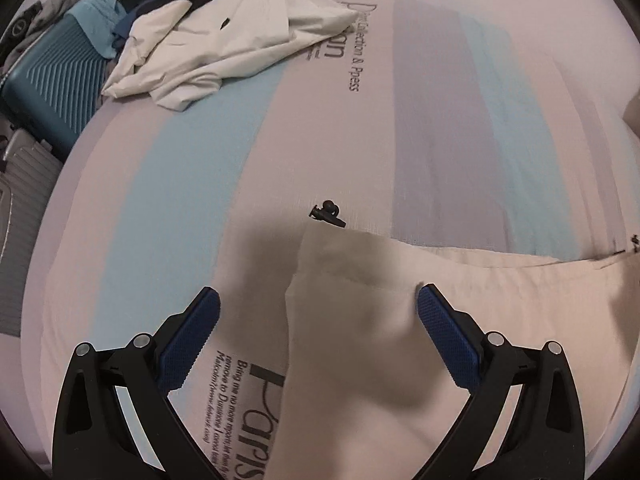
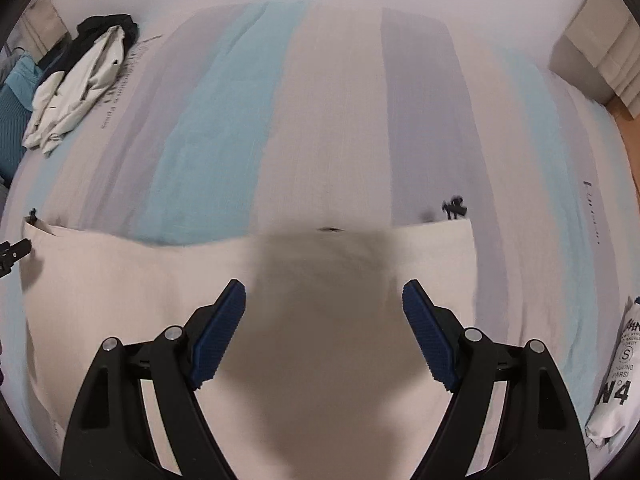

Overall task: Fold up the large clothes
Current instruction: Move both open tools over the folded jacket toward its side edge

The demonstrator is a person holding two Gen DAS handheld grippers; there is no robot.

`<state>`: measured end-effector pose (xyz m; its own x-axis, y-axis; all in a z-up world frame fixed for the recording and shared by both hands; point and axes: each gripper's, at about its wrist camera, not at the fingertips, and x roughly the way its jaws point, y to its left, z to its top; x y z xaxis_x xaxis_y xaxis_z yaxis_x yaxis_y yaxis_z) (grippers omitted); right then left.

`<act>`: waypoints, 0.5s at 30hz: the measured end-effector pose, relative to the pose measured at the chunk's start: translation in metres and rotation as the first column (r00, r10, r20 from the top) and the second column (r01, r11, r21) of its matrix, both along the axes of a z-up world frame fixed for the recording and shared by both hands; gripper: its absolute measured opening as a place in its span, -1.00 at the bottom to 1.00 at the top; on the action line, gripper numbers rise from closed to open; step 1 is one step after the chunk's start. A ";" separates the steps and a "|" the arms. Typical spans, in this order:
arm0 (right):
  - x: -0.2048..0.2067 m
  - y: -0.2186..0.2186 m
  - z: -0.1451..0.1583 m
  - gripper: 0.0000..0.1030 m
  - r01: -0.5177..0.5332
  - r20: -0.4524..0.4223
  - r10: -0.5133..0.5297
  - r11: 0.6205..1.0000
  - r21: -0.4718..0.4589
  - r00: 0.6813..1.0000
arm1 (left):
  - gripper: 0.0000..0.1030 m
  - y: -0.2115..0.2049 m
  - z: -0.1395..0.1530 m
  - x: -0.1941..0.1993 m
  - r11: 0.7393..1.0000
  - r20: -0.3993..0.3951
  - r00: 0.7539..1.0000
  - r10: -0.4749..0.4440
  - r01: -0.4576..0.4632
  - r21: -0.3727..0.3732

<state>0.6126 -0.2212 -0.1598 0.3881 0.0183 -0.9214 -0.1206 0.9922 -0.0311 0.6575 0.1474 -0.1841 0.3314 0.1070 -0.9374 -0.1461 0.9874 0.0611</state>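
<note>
Striped bedsheet (image 2: 332,120) fills both views. Beige garment (image 2: 160,300) lies flat across the lower half of the right view; its left edge runs down lower centre of the left view. Heap of unfolded clothes (image 1: 224,40) upper left, well apart. Left gripper (image 1: 318,306): jaws wide, nothing held, above garment edge. Right gripper (image 2: 324,300): wide, empty, over garment middle. Small black cord stopper (image 1: 326,214) just beside garment's top corner.

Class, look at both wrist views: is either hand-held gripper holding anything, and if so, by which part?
Nothing is held. The left hand-held gripper and right hand-held gripper hang open above the beige garment.
</note>
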 end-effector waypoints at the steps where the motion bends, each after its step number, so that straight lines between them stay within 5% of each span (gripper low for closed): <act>1: -0.004 0.005 0.001 0.50 -0.009 -0.001 0.009 1.000 0.006 1.000 | 0.88 0.001 0.000 -0.002 1.000 -0.004 1.000 -0.008 0.008 -0.002; 15: -0.103 0.092 -0.033 0.50 -0.122 -0.092 0.130 0.989 0.089 0.987 | 0.88 0.029 -0.047 -0.118 0.987 -0.158 0.980 -0.117 0.097 -0.131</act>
<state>0.5100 -0.1288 -0.1926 0.2862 0.1395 -0.9480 -0.2431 0.9675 0.0689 0.5399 0.1766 -0.2312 0.1745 -0.0394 -0.9839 -0.0373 0.9982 -0.0466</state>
